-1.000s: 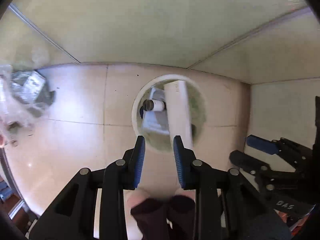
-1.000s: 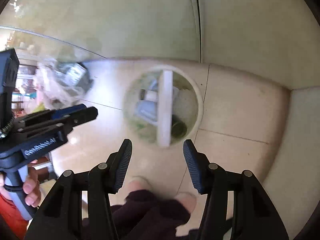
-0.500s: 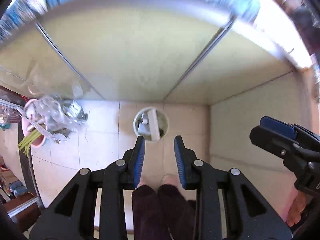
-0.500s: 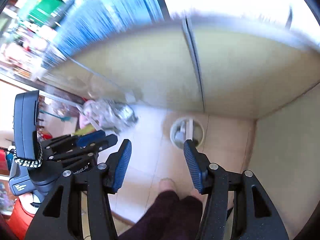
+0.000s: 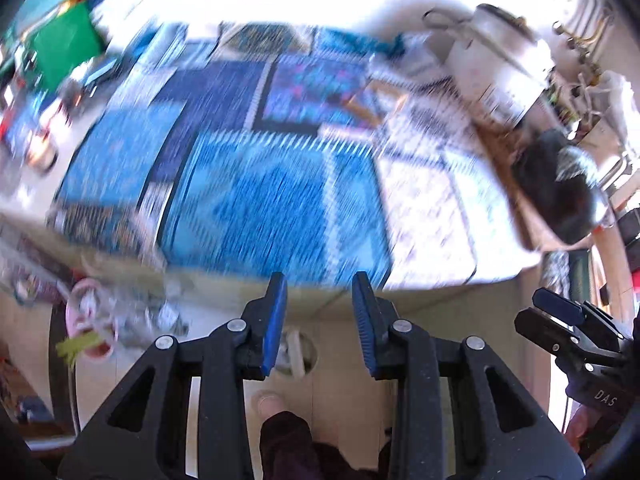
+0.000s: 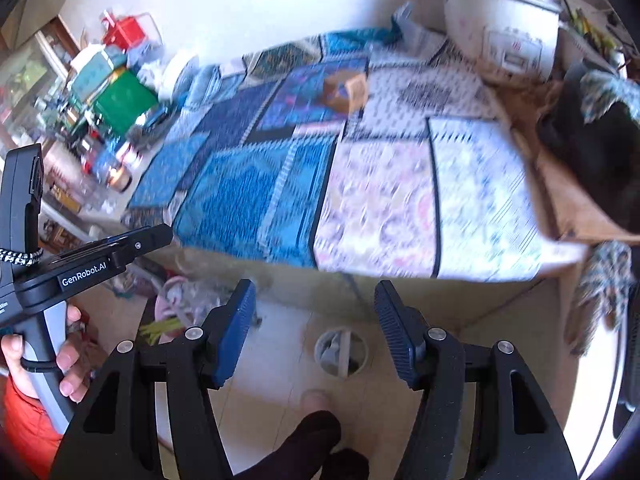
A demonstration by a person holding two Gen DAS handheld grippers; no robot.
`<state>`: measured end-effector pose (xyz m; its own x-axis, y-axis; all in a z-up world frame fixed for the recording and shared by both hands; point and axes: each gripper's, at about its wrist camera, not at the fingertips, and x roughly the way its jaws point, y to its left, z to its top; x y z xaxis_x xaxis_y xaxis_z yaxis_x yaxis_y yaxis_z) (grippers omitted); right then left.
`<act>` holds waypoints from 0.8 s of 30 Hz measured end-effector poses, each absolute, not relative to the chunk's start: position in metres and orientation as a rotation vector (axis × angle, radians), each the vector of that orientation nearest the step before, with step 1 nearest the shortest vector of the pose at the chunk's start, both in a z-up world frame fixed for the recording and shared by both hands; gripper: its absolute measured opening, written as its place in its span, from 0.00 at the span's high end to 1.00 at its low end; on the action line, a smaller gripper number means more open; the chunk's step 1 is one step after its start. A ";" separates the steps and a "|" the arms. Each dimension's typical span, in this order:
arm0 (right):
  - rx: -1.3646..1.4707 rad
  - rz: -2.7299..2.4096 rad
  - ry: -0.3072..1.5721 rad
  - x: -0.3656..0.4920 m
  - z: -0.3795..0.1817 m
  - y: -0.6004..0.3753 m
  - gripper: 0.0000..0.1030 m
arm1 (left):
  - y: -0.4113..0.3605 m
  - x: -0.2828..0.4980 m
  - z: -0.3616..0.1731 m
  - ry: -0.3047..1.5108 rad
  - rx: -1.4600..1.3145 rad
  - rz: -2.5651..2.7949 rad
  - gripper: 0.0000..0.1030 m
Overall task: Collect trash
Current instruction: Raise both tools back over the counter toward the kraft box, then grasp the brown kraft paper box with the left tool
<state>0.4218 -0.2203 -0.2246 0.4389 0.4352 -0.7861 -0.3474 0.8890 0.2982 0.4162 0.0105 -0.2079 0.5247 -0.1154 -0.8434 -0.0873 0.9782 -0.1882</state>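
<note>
Trash bin [image 6: 341, 351] below; both tools (opening) empty.

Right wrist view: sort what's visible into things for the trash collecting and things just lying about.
For the job:
- round trash bin on the floor, trash inside
- left gripper, opening, nothing between its fingers
- right gripper, open, empty

Lying about:
- blue patterned mats on the table
- rice cooker
- green box
- small brown box

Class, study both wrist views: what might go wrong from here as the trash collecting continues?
1. The small brown box sits beside the rice cooker; reaching for it might knock the cooker.
2. The left gripper, jaws opening, and the right gripper hang close together, both empty, and may collide.
</note>
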 end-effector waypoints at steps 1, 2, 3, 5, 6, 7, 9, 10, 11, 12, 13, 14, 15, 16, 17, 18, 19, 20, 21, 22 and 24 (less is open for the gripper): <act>0.103 0.470 0.992 0.429 -0.220 -0.222 0.44 | 0.009 0.427 -0.202 1.010 -0.211 -0.029 0.66; 0.106 0.452 0.981 0.435 -0.214 -0.223 0.44 | 0.006 0.439 -0.197 1.000 -0.207 -0.042 0.65; 0.110 0.430 0.972 0.444 -0.211 -0.224 0.44 | 0.005 0.451 -0.195 0.988 -0.203 -0.052 0.65; 0.123 0.395 0.949 0.459 -0.200 -0.231 0.44 | 0.001 0.478 -0.184 0.954 -0.194 -0.055 0.65; 0.131 0.370 0.940 0.468 -0.196 -0.232 0.44 | 0.001 0.491 -0.182 0.949 -0.195 -0.050 0.65; 0.141 0.350 0.932 0.478 -0.190 -0.233 0.44 | -0.001 0.504 -0.178 0.948 -0.200 -0.051 0.65; 0.165 0.316 0.915 0.496 -0.180 -0.239 0.44 | -0.002 0.533 -0.177 0.949 -0.224 -0.084 0.63; 0.176 0.307 0.903 0.501 -0.173 -0.245 0.44 | -0.006 0.546 -0.176 0.953 -0.227 -0.102 0.62; 0.186 0.300 0.892 0.508 -0.167 -0.251 0.44 | -0.011 0.561 -0.176 0.960 -0.220 -0.120 0.58; 0.195 0.286 0.881 0.516 -0.164 -0.254 0.44 | -0.017 0.571 -0.178 0.966 -0.207 -0.125 0.55; 0.198 0.276 0.874 0.522 -0.160 -0.258 0.44 | -0.023 0.583 -0.180 0.972 -0.191 -0.129 0.55; 0.202 0.264 0.871 0.531 -0.158 -0.262 0.44 | -0.031 0.595 -0.183 0.980 -0.175 -0.136 0.52; 0.202 0.254 0.871 0.539 -0.156 -0.266 0.44 | -0.039 0.607 -0.188 0.994 -0.163 -0.144 0.50; 0.202 0.247 0.871 0.549 -0.154 -0.269 0.44 | -0.045 0.619 -0.194 1.008 -0.158 -0.151 0.50; 0.203 0.242 0.872 0.560 -0.154 -0.274 0.44 | -0.051 0.631 -0.201 1.024 -0.157 -0.154 0.50; 0.202 0.243 0.874 0.570 -0.153 -0.277 0.44 | -0.057 0.645 -0.209 1.039 -0.157 -0.146 0.49; 0.200 0.245 0.875 0.581 -0.153 -0.281 0.44 | -0.061 0.658 -0.215 1.053 -0.155 -0.121 0.49; 0.197 0.251 0.877 0.593 -0.153 -0.284 0.44 | -0.065 0.674 -0.224 1.068 -0.156 -0.069 0.48; 0.193 0.266 0.883 0.607 -0.155 -0.287 0.44 | -0.066 0.684 -0.229 1.073 -0.169 -0.030 0.48; 0.189 0.286 0.889 0.620 -0.156 -0.288 0.44 | -0.067 0.694 -0.235 1.079 -0.190 0.002 0.48; 0.179 0.342 0.912 0.651 -0.159 -0.288 0.44 | -0.069 0.712 -0.245 1.100 -0.243 0.064 0.48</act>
<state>0.6507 -0.2882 -0.1594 0.5634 0.3636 -0.7419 -0.2137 0.9315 0.2943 0.7124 -0.0689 -0.2454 0.4548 -0.0688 -0.8879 -0.1713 0.9716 -0.1630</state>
